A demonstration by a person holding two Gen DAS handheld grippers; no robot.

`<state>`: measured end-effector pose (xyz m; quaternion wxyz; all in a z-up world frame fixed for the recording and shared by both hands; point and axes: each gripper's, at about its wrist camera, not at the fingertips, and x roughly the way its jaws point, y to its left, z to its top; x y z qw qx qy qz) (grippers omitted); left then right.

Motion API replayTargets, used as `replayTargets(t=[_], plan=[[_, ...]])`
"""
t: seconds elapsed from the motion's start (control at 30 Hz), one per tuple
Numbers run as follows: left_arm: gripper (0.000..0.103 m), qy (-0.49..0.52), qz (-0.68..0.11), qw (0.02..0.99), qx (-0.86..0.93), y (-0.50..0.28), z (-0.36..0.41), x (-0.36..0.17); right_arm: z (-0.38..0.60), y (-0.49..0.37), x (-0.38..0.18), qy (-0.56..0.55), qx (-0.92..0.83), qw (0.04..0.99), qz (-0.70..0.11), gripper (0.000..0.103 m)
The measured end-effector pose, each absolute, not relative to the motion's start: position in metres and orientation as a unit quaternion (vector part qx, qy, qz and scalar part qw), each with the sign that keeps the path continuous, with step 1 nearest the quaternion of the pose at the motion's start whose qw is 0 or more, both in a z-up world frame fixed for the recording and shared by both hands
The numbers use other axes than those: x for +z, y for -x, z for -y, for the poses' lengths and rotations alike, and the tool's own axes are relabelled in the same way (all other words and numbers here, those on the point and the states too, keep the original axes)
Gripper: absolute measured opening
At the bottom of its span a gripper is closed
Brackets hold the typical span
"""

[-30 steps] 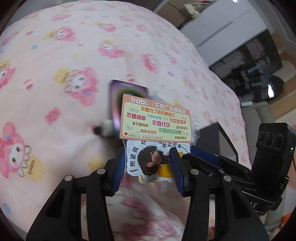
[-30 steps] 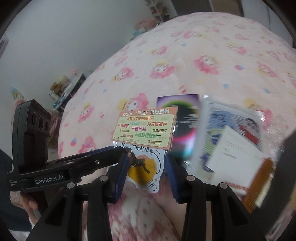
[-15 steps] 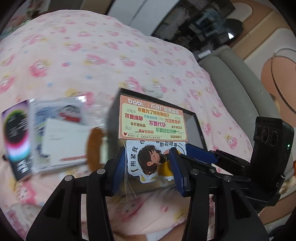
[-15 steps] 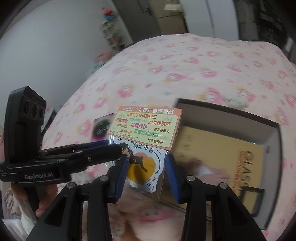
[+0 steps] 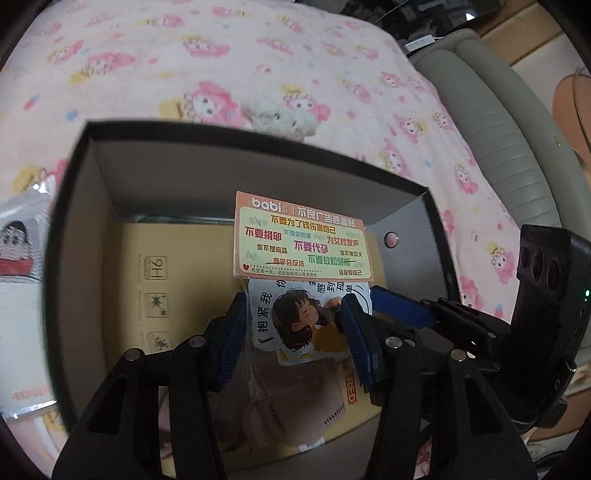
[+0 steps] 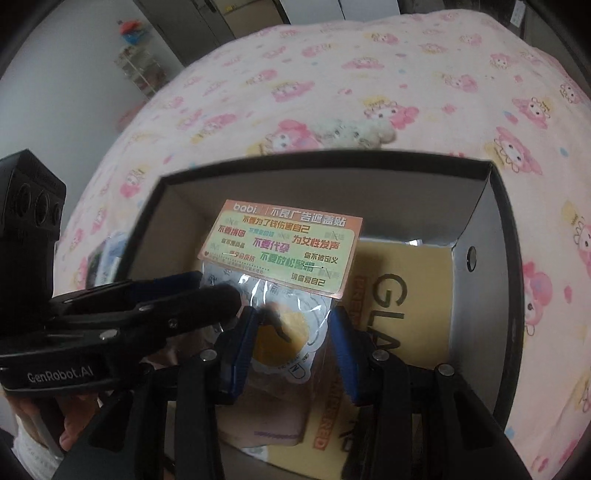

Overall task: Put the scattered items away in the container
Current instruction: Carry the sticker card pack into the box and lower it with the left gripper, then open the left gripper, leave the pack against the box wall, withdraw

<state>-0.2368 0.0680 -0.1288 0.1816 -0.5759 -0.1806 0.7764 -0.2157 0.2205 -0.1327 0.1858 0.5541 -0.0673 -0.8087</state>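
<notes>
On the left, the left gripper (image 5: 295,325) has its blue fingers (image 5: 232,332) clamped on the lower part of the sticker pack (image 5: 301,240), which stands upright between them, above the open black box (image 5: 74,221) on the bed (image 5: 258,55). To the right, the right gripper (image 6: 291,332) grips the same pack, its fingers (image 6: 343,339) pressed on both edges. A yellow carton (image 6: 406,280) lies inside the box.

A pale pink bedspread printed with pink cartoon rabbits (image 5: 295,55) fills the area ahead of both grippers. To the right of the left gripper runs a grey-green padded bed frame (image 5: 498,122), with tan floor (image 5: 535,40) beyond it. Ahead-left of the right gripper stands a plain white wall (image 6: 55,92), a dark wardrobe (image 6: 192,22) and a cluttered wire shelf rack (image 6: 140,70).
</notes>
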Motion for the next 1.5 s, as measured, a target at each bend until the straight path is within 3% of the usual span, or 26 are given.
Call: replayTargets(t=[0.33, 0.5, 0.63, 0.9, 0.93, 1.23, 1.5], plan=[[0.051, 0.632, 0.163, 0.160, 0.741, 0.248, -0.083, -0.148, -0.240, 0.220, -0.147, -0.592, -0.789, 0.142, 0.082, 0.038], [0.051, 0.594, 0.171, 0.124, 0.777, 0.238, -0.067, -0.131, -0.254, 0.209, -0.127, -0.554, -0.819, 0.121, 0.092, 0.038], [0.039, 0.610, 0.156, 0.096, 0.771, 0.239, -0.068, -0.142, -0.263, 0.204, -0.110, -0.525, -0.835, 0.121, 0.113, 0.038], [0.036, 0.645, 0.167, 0.143, 0.732, 0.239, -0.107, -0.160, -0.262, 0.206, -0.119, -0.545, -0.823, 0.120, 0.105, 0.038], [0.030, 0.651, 0.174, 0.155, 0.722, 0.241, -0.111, -0.162, -0.260, 0.206, -0.119, -0.546, -0.823, 0.120, 0.105, 0.038], [0.029, 0.615, 0.184, 0.094, 0.761, 0.223, -0.071, -0.143, -0.239, 0.217, -0.133, -0.583, -0.795, 0.158, 0.054, 0.035], [0.029, 0.631, 0.184, 0.099, 0.747, 0.217, -0.061, -0.149, -0.207, 0.244, -0.168, -0.644, -0.741, 0.188, -0.019, 0.035]])
